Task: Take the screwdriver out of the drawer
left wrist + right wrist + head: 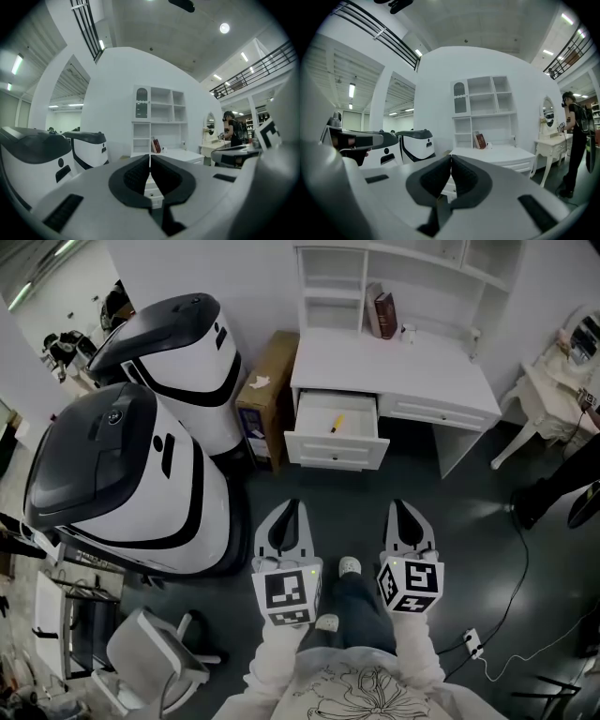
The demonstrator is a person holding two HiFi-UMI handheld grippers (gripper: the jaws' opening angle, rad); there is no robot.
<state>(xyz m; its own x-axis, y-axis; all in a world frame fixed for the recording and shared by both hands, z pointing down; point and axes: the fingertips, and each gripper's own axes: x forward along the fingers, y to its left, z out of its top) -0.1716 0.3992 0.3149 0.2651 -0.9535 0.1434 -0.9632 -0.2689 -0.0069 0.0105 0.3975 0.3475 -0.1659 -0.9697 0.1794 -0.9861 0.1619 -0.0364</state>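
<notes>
A white desk stands ahead with its left drawer pulled out. Inside the drawer lies a small yellow-handled screwdriver. My left gripper and right gripper hover side by side over the dark floor, well short of the drawer, both pointing toward it. Each has its jaws shut with nothing between them. In the left gripper view the left gripper frames the desk; in the right gripper view the right gripper does the same with the desk.
Two large white-and-black machines stand to the left, a cardboard box beside the desk. A white dressing table stands at right, where a person is standing. A cable and a chair lie near me.
</notes>
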